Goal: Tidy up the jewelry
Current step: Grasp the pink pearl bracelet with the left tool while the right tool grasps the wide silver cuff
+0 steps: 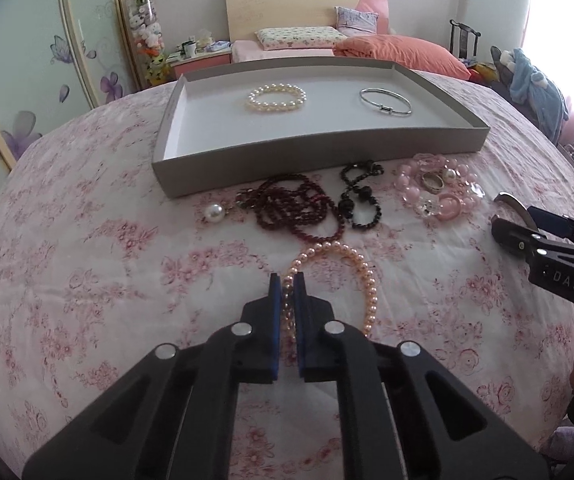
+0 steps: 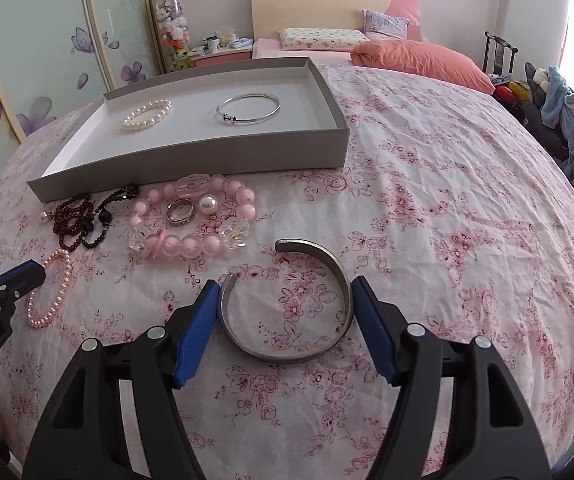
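Left gripper [image 1: 287,280] pinching pink pearl bracelet [image 1: 351,264] on one side of loop, low centre of frame. Right gripper [image 2: 285,300] spread around silver cuff [image 2: 327,256], pads touching both flanks, cuff gap facing upper left. Gray tray [image 1: 287,156] straight ahead, top of frame. Writing: "DAS" on right gripper.

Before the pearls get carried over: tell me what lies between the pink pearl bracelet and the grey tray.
The left gripper is shut on the pink pearl bracelet. Between it and the grey tray lie the dark red bead strand and black bead strand, flat on the bedspread against the tray's near wall. Lifted over, nothing else visibly blocks.
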Tool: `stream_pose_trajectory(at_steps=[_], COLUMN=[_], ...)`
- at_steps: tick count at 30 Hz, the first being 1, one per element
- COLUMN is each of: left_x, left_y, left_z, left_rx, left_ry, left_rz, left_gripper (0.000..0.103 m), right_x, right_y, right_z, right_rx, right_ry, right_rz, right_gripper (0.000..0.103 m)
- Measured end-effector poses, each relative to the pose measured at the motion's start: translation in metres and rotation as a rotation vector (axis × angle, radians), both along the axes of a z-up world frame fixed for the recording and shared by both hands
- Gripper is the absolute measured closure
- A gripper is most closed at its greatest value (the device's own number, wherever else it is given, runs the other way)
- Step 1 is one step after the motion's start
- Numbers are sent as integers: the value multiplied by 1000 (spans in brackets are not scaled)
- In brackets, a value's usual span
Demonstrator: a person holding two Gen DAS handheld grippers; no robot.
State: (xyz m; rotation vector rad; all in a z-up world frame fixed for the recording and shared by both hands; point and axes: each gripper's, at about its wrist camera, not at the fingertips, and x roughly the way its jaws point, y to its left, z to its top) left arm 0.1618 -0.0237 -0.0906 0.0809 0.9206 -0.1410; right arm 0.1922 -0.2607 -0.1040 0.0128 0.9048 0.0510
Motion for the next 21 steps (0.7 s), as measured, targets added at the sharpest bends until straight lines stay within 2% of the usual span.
stream_pose_trajectory(at_steps=[3, 5, 7, 9, 10, 17, 21], left_x=[-1, -2, -2, -2, -2, -6, -11], left_y=[1, 0, 0, 2, 2, 16, 24], left_z=[0, 0, 0, 0, 0, 2, 10], left_rx=[5, 7, 1, 1, -2, -51, -95], left_ry=[-5, -8, -7, -7, -6, 0, -26], left_rz=[4, 4, 2, 10, 14, 40, 49], left_gripper=[78, 77, 82, 94, 96, 96, 96], right_x=[0, -1, -1, 0, 0, -4, -8], right_y=[0, 1, 1, 1, 1, -6, -7], right_z=[0, 0, 0, 0, 0, 2, 5], right_rx=[-2, -5, -5, -3, 0, 64, 102], right_ry=[0, -1, -1, -1, -2, -12, -27], right_rz=[0, 0, 0, 0, 0, -24, -25], right_gripper=[35, 35, 35, 35, 36, 36, 36])
